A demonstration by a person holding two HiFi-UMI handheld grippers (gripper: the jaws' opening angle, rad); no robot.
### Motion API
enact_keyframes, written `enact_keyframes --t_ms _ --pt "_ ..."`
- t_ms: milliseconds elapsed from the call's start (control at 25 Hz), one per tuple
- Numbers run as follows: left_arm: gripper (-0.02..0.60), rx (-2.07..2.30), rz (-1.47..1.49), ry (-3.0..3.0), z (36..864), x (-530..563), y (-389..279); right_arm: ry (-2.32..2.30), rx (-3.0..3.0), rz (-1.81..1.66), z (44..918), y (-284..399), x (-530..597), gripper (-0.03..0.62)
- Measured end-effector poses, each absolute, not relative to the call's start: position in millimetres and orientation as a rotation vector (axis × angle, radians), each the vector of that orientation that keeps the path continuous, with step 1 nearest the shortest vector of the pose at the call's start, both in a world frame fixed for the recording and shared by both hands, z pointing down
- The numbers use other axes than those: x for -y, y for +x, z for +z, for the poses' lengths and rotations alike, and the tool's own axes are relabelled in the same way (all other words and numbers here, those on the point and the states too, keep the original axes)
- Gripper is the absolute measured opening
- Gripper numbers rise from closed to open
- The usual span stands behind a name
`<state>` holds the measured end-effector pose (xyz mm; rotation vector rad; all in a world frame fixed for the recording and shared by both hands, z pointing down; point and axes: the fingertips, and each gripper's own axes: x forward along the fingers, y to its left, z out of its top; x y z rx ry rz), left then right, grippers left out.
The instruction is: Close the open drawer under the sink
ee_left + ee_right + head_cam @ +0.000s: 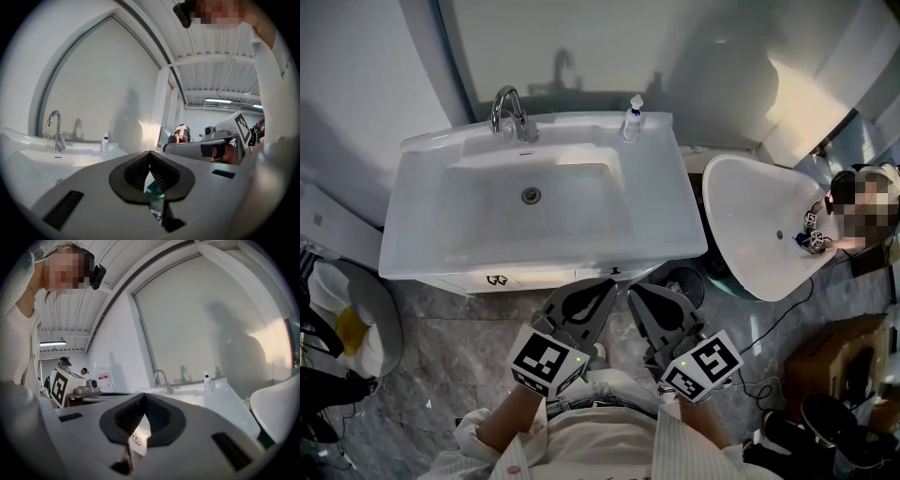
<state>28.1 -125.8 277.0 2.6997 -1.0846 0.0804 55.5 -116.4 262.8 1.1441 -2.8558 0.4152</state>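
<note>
The white sink cabinet [422, 253] stands against the wall, with a chrome faucet [511, 112] and a small bottle [633, 117] on its back rim. A narrow strip of the drawer front [544, 277], marked with a small logo, shows just beneath the basin's front rim. My left gripper [605, 287] and right gripper [637, 294] are side by side just in front of that strip, tips pointing at it. Both are shut and hold nothing. In the right gripper view the logo panel [138, 439] shows through the gap behind the closed tips [144, 394].
A white tub [759, 225] stands right of the cabinet, with a person beyond it. A bin lined with a white bag [347, 319] is at the left. A cardboard box [834, 361] and cables lie at the lower right. The floor is grey marble.
</note>
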Motion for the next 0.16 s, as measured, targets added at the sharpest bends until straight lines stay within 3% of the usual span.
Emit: enact_keyframes --t_ms 160 --pt "0.015 1.081 0.088 2.694 276.9 128.0 26.4 1.140 2.852 0.427 262.5 53.4 118.2 0.009"
